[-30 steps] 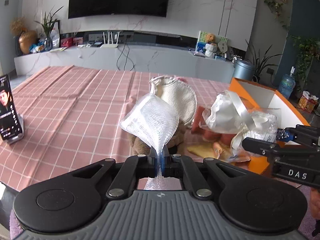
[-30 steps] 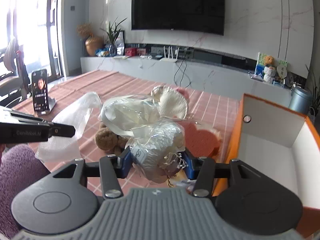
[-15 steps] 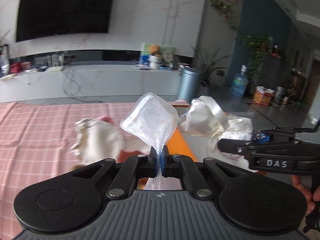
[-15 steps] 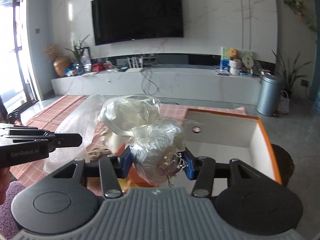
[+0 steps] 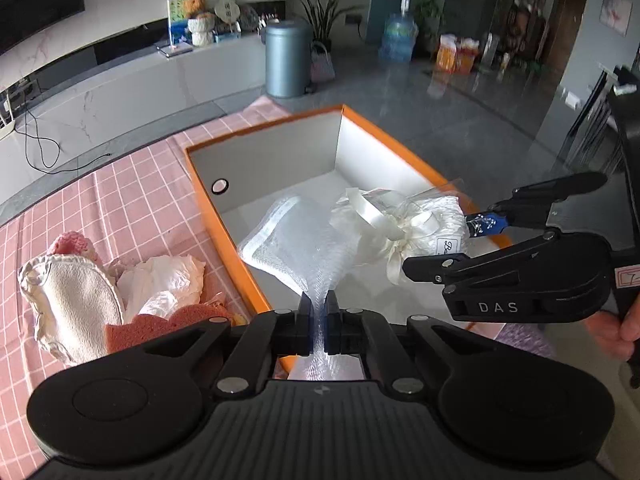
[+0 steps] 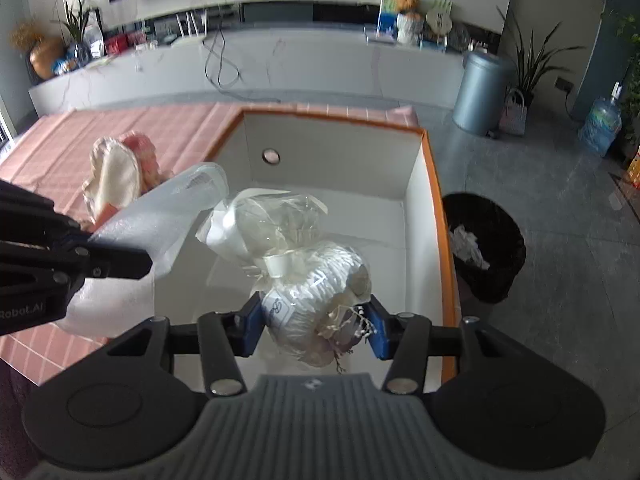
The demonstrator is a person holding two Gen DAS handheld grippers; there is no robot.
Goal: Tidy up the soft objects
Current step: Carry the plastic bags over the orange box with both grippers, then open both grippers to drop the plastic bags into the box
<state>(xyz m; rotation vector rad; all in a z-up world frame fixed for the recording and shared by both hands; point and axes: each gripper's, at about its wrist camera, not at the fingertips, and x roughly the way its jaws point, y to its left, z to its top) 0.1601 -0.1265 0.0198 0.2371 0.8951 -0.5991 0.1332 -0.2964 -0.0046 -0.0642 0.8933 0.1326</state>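
A: From the left wrist view, what do we have around us?

B: On the pink checked tablecloth (image 5: 120, 204), left of the box, we see a cream cloth pouch (image 5: 74, 304) with a pink fuzzy thing (image 5: 72, 242) behind it, crumpled white plastic (image 5: 164, 284) and a pink sponge (image 5: 160, 322) at the near edge. Beyond the table stand a grey bin (image 5: 288, 62) and a water bottle (image 5: 398, 36).

A: And our left gripper (image 5: 319, 322)?

B: Nearly closed, pinching the neck of a white mesh foam sleeve (image 5: 296, 244). The sleeve fans out over the open orange box (image 5: 224, 224), whose inside is white. Our right gripper (image 5: 478, 236) reaches in from the right with a ribbon-tied cellophane bundle (image 5: 400, 224) beside the sleeve. Whether either touches the box floor, we cannot tell.

A: Now the right wrist view.

B: The pouch (image 6: 116, 178) and the fuzzy thing (image 6: 142, 152) lie on the tablecloth (image 6: 160, 128) left of the box (image 6: 434, 208). On the floor to the right sits a black waste basket (image 6: 486, 240) holding white crumpled paper (image 6: 468, 246).

A: Our right gripper (image 6: 316, 326) itself?

B: About half open, its blue pads (image 6: 252, 326) clamped on the bundle (image 6: 316, 292), which hangs above the white interior of the box. The left gripper (image 6: 136, 266) comes in from the left, holding the foam sleeve (image 6: 160, 220) across the box's left rim and partly hiding it.
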